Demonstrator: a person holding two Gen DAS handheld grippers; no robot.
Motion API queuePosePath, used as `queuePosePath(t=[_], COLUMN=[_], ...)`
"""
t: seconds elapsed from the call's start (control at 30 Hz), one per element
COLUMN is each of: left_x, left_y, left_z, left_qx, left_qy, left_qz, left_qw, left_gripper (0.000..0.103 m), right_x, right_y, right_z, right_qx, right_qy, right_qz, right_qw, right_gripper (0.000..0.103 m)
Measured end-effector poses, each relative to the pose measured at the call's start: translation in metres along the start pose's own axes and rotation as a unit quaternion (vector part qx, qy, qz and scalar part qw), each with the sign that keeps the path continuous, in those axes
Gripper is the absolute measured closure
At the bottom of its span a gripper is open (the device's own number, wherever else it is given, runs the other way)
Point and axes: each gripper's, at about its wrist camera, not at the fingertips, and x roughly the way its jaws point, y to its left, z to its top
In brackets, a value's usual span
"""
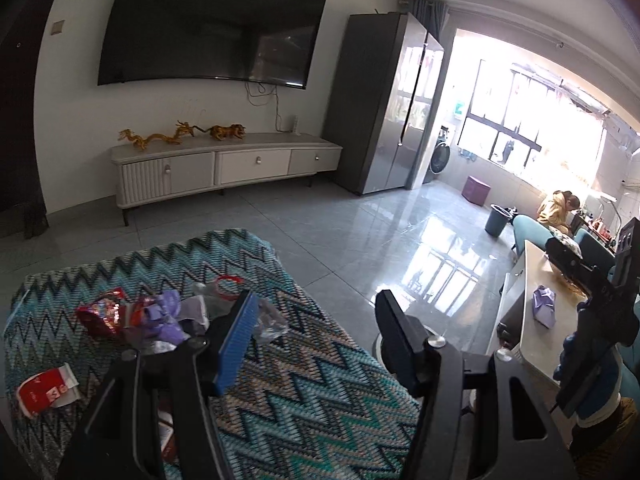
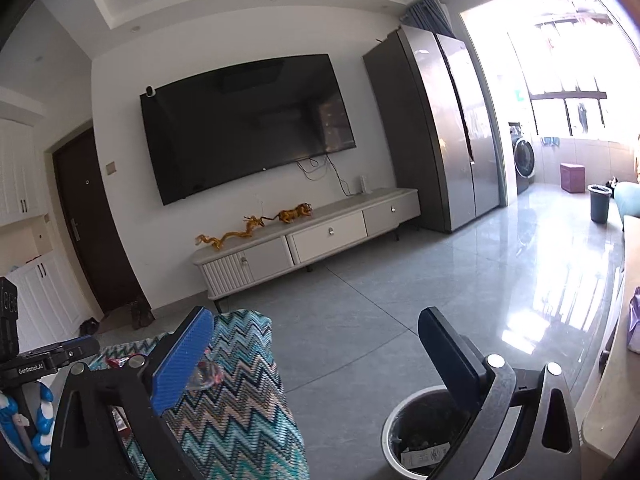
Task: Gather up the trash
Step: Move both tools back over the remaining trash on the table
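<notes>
Trash lies on a zigzag-patterned cloth surface (image 1: 304, 396): a red wrapper (image 1: 102, 312), purple crumpled wrappers (image 1: 166, 314), a clear plastic piece (image 1: 268, 322), a red ring (image 1: 229, 282) and a red-and-white packet (image 1: 46, 390). My left gripper (image 1: 316, 312) is open and empty, above the cloth just right of the pile. My right gripper (image 2: 316, 336) is open and empty, held over the floor between the cloth (image 2: 240, 412) and a white-rimmed trash bin (image 2: 424, 440) with paper inside. A purple wrapper (image 1: 544, 306) lies on the side table.
A beige side table (image 1: 540, 344) stands at the right. A TV (image 1: 212, 24) hangs above a white cabinet (image 1: 224, 166), with a grey fridge (image 1: 384, 104) beside it. A blue bucket (image 1: 496, 220) and a seated person (image 1: 558, 210) are far right. The right hand's gripper (image 1: 600, 288) shows at the right edge.
</notes>
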Motion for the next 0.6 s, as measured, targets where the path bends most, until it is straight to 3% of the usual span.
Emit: queuePosePath(t=[0.33, 0.57, 0.6], left_x=[-0.091, -0.128, -0.132], left_y=[0.064, 0.086, 0.09], left_z=[-0.019, -0.037, -0.039], left_qx=[-0.038, -0.069, -0.072], left_qy=[-0.04, -0.045, -0.046], left_qz=[0.062, 0.088, 0.092], left_qw=[0.9965, 0.9927, 0.9921], left_gripper=[0.042, 0.042, 0.037], right_x=[-0.033, -0.05, -0.052], right_y=[0.038, 0.055, 0.057], right_z=[0.009, 0.016, 0.016], right_qx=[-0.018, -0.02, -0.019], right_qy=[-0.043, -0.067, -0.069], right_qz=[0.047, 0.088, 0.093], right_qw=[0.998, 0.994, 0.993], right_gripper=[0.0, 0.0, 0.0])
